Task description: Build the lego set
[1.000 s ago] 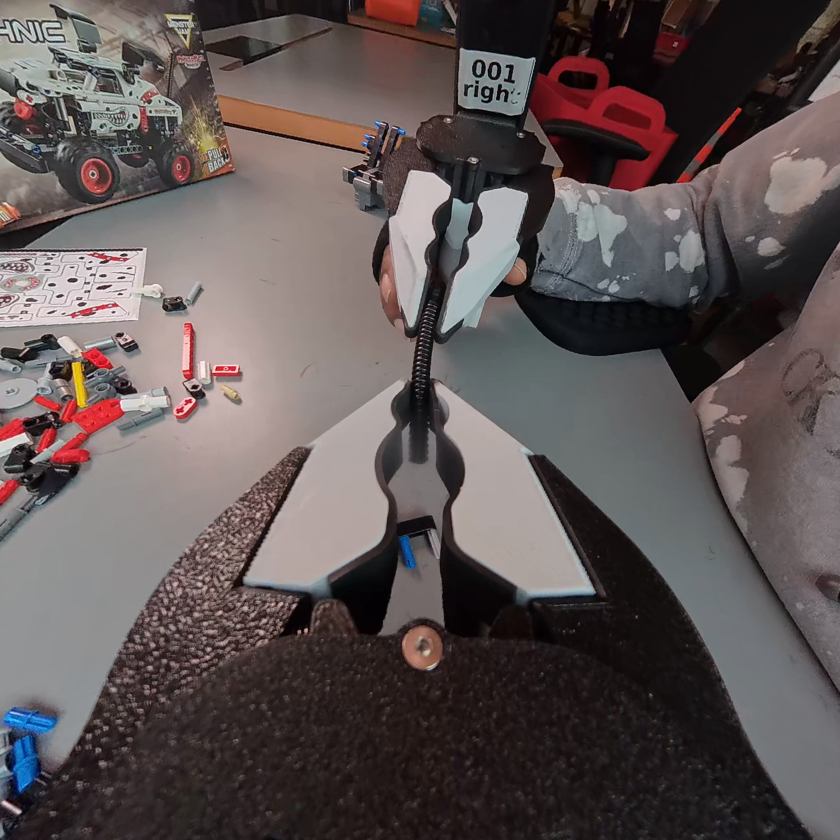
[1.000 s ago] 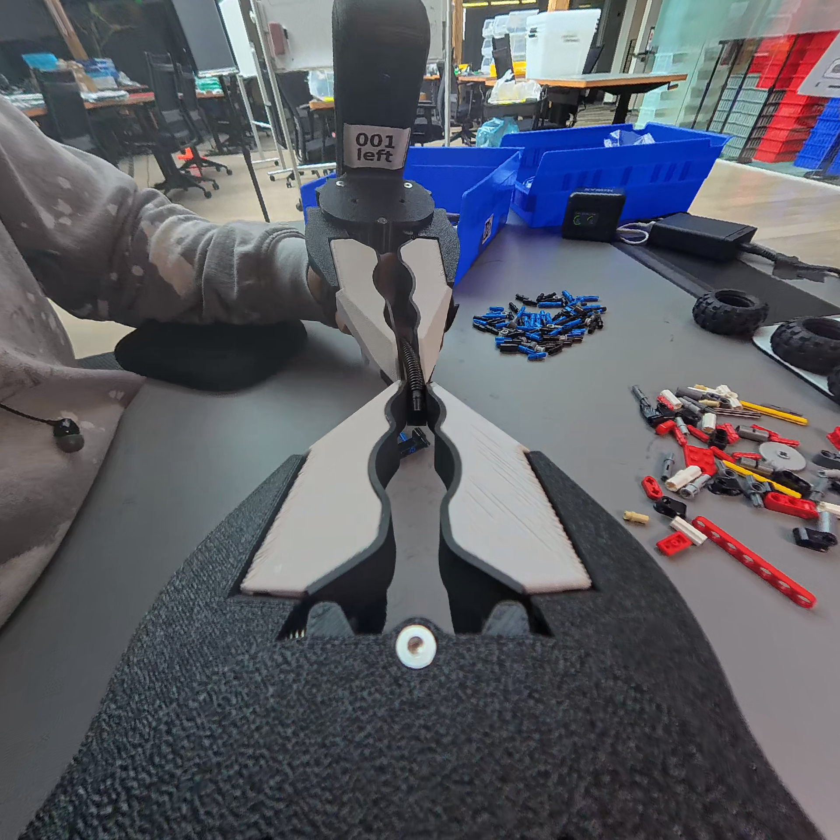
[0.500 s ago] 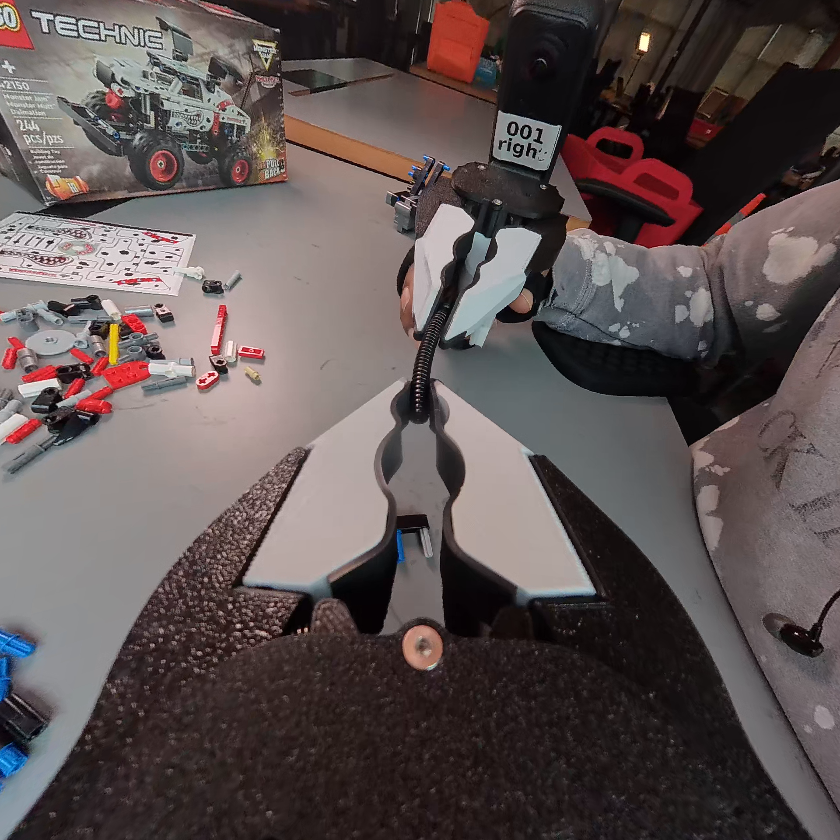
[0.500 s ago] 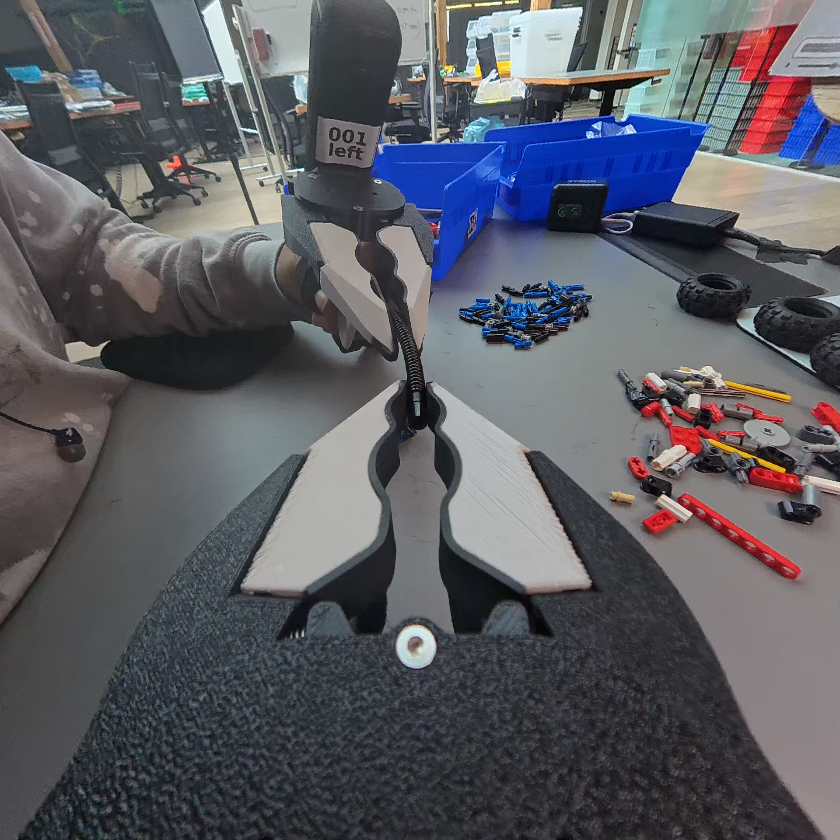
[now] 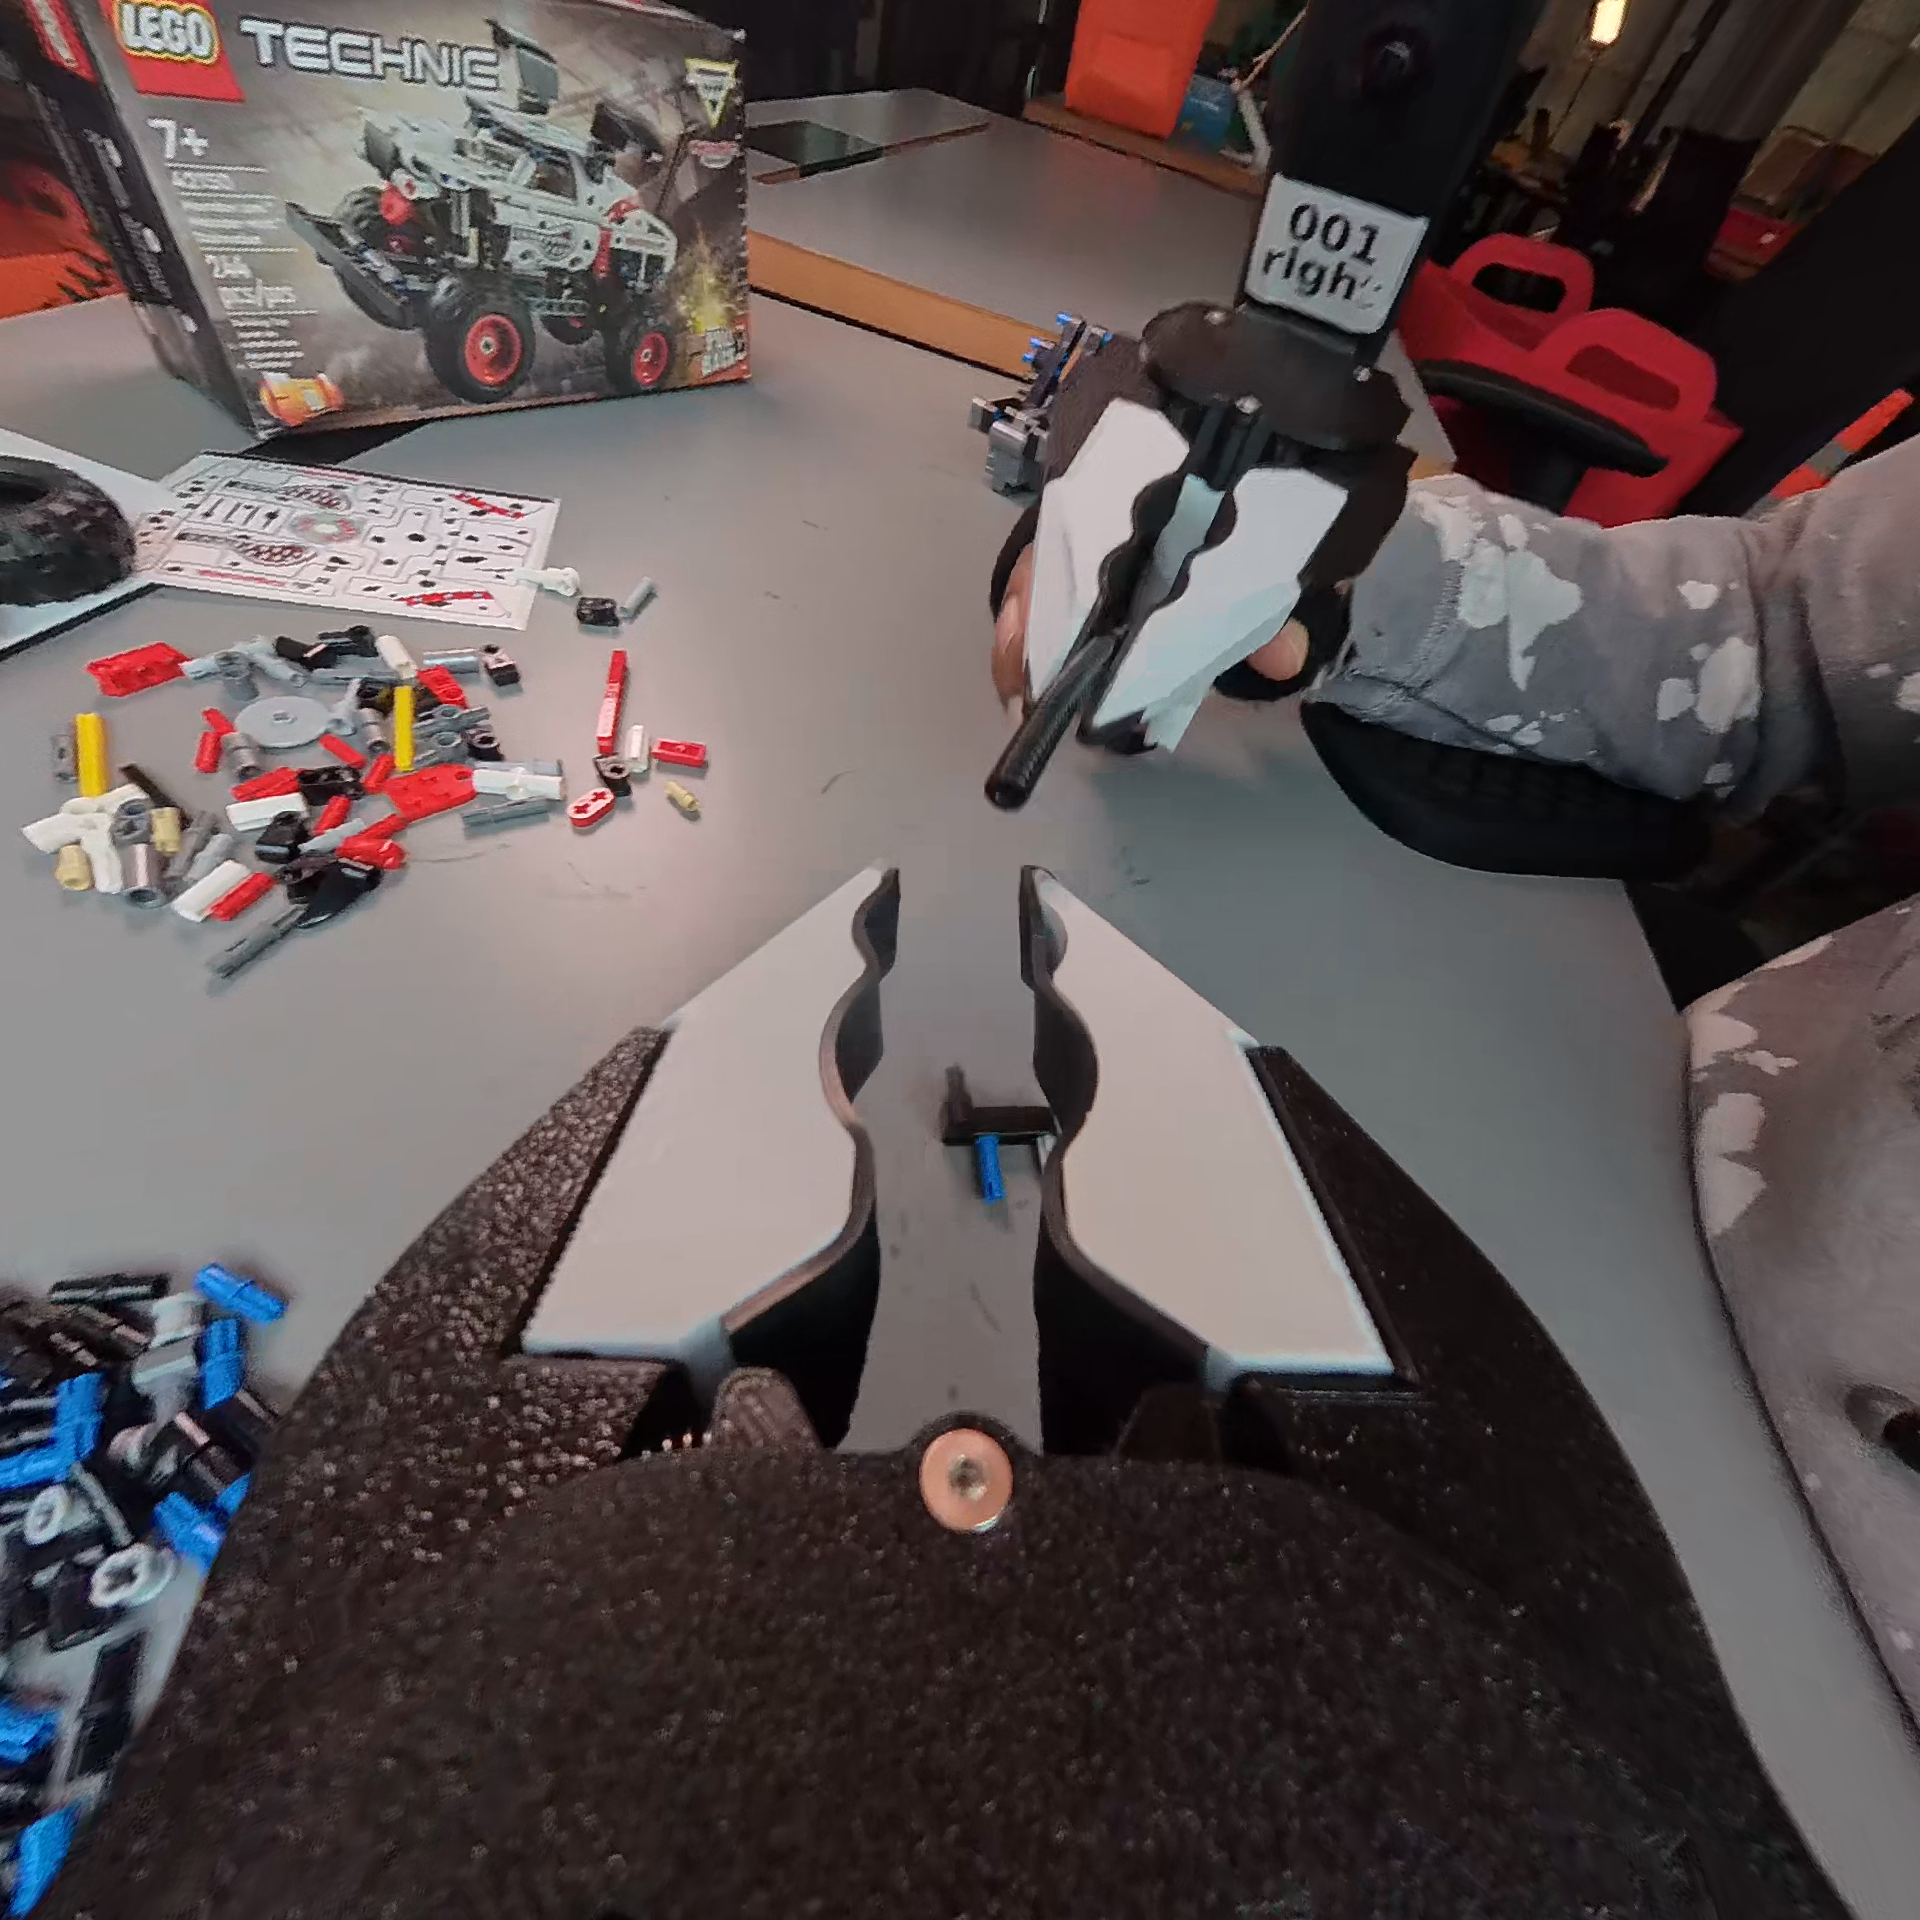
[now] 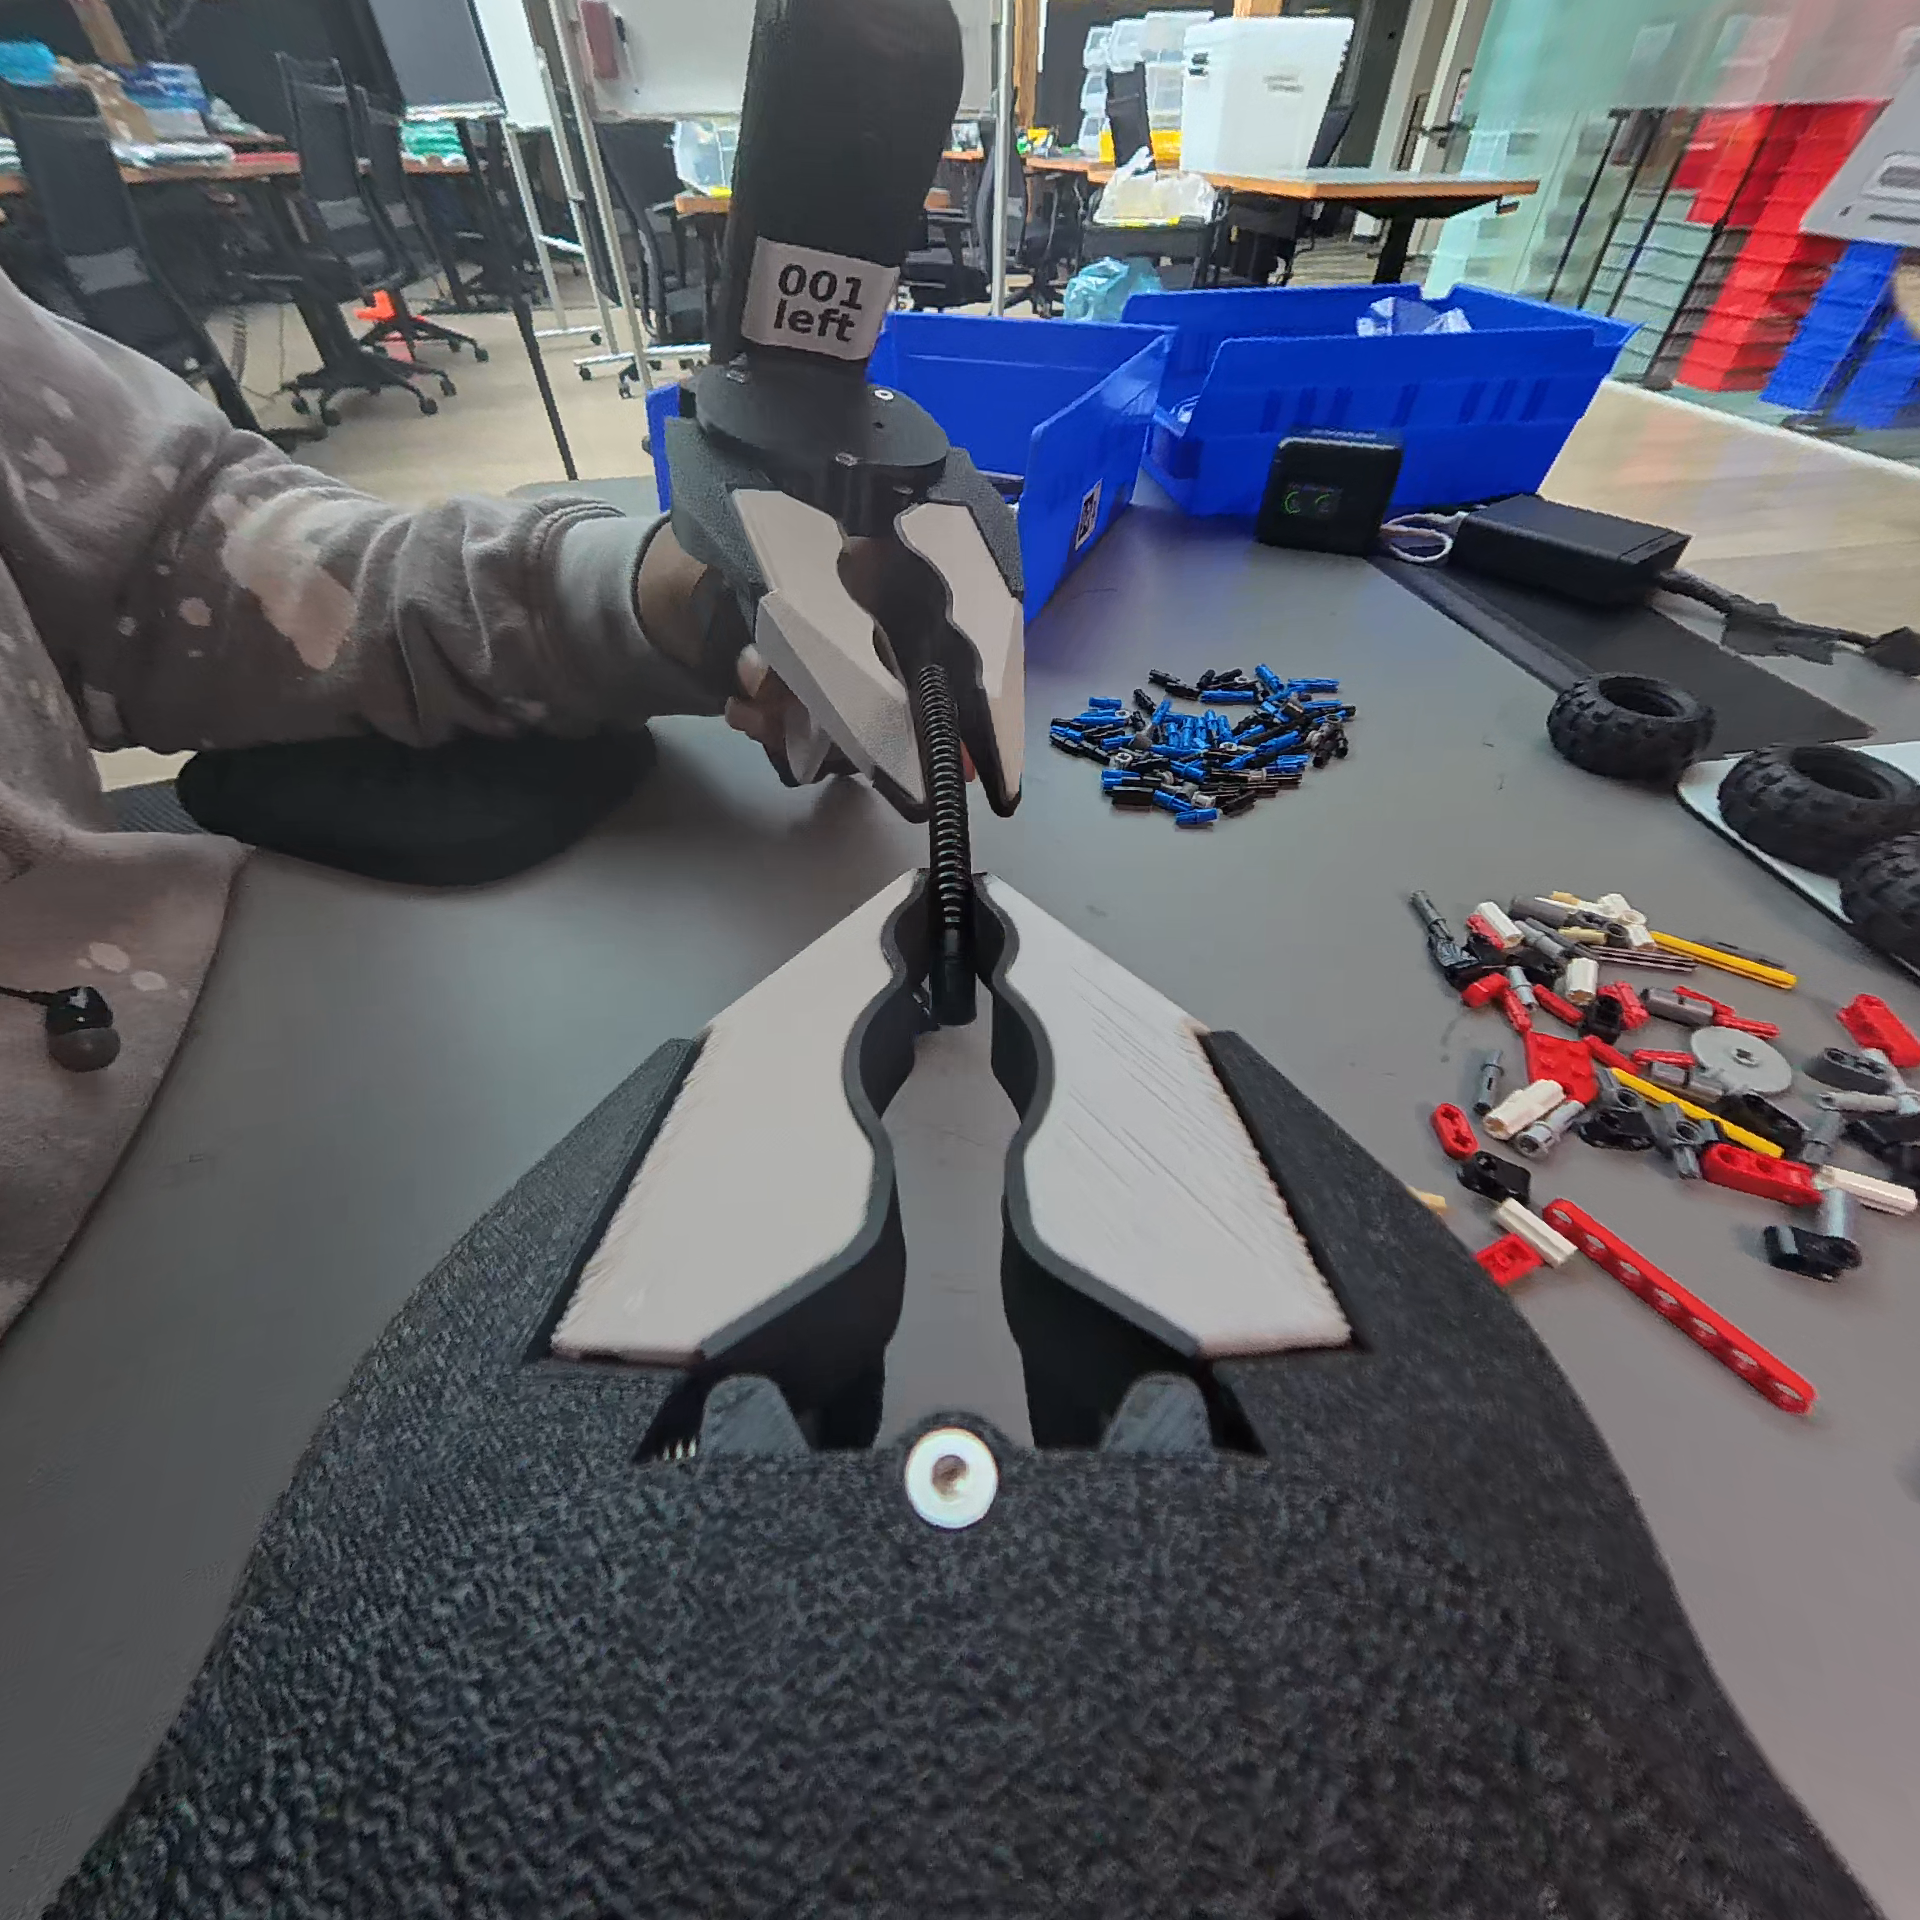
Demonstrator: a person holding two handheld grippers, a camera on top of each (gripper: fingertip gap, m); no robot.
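Note:
A black ribbed flexible hose [image 6: 940,779] is clamped in my right gripper [image 6: 951,888], which is shut on its near end. The hose sticks forward and passes between the fingers of my left gripper [image 6: 954,800], which is open and does not grip it. In the left wrist view my left gripper [image 5: 958,883] is open and empty. Beyond it, my right gripper [image 5: 1091,717] holds the hose [image 5: 1044,727] with its free end pointing at me. A small black piece with a blue pin [image 5: 987,1138] lies on the grey table [image 5: 727,831] between my left fingers.
A pile of red, grey and black parts [image 5: 312,748] lies left, also shown in the right wrist view [image 6: 1662,1070]. There are blue and black pins [image 6: 1195,738], black tyres [image 6: 1631,722], blue bins [image 6: 1351,395], the set's box [image 5: 416,208], a sticker sheet [image 5: 343,540] and a partial build [image 5: 1023,416]. There is about 4 centimeters between the tips of the two grippers.
My left gripper has opened and let go of the hose, which both grippers held before. It has drawn back from the hose's end. My right gripper still holds the hose.

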